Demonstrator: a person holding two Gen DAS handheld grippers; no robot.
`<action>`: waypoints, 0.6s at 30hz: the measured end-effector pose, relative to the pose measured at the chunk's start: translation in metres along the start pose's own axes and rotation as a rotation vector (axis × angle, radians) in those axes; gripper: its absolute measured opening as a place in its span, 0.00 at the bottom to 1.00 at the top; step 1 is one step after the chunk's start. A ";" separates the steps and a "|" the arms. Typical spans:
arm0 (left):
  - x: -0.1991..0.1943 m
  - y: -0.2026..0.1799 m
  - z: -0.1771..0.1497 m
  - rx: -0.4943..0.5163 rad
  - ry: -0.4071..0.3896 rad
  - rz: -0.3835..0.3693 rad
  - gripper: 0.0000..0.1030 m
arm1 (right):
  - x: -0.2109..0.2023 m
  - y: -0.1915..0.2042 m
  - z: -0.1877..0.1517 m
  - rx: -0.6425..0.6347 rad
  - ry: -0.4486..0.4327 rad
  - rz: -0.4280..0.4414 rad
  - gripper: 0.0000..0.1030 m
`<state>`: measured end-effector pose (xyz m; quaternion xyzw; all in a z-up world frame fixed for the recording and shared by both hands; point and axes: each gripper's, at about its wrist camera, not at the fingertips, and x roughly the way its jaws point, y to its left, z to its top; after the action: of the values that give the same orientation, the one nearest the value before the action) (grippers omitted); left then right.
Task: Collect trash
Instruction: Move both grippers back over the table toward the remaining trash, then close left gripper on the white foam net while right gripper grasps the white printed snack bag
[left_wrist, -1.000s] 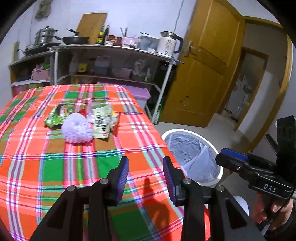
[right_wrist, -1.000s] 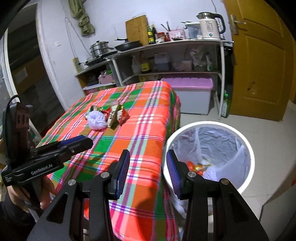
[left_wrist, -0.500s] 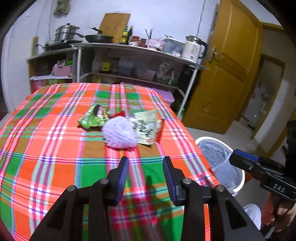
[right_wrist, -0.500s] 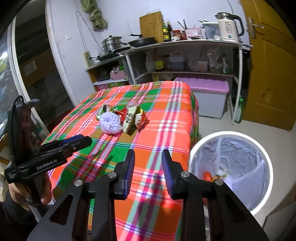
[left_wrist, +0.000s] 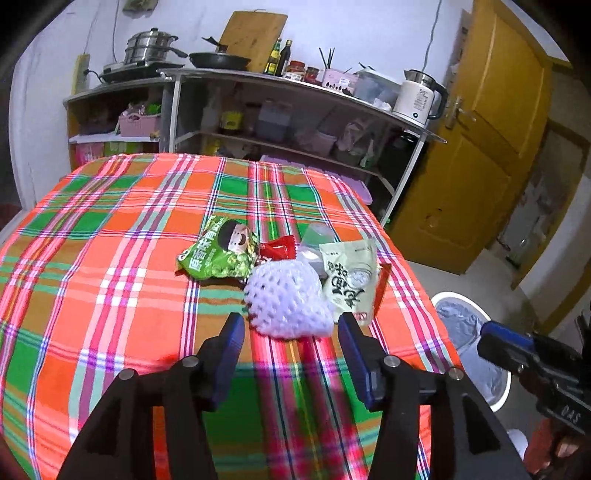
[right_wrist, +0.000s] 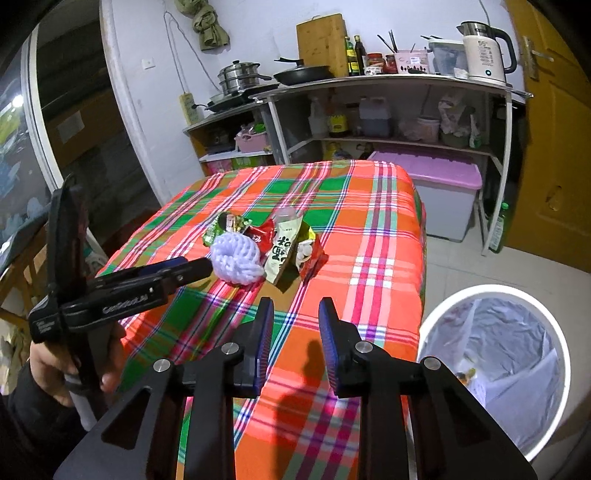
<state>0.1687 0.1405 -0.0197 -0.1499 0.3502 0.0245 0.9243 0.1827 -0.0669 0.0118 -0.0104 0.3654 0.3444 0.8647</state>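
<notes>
Trash: white foam net (left_wrist: 286, 304) mid-bench, wrappers beside. Left hand-held gripper (left_wrist: 291, 334) has closed in, jaws just widened, empty, framing net. Right hand-held gripper (right_wrist: 295, 326) narrowed, empty.

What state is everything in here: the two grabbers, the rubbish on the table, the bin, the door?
left gripper: open, empty, jaws just widened
right gripper: open, empty, jaws just narrowed
white foam net: lying on tablecloth
green snack bag: crumpled, flat
bin: lined, some trash inside
door: closed
</notes>
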 end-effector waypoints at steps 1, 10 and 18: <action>0.005 0.000 0.003 -0.002 0.002 -0.002 0.51 | 0.002 -0.001 0.001 0.001 0.002 0.001 0.26; 0.038 0.006 0.013 -0.020 0.026 0.023 0.47 | 0.025 -0.002 0.009 -0.001 0.029 0.007 0.26; 0.033 0.013 0.007 -0.045 0.021 0.008 0.25 | 0.056 0.003 0.020 -0.005 0.060 0.032 0.26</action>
<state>0.1963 0.1529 -0.0401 -0.1696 0.3600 0.0344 0.9168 0.2217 -0.0260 -0.0086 -0.0168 0.3904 0.3587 0.8477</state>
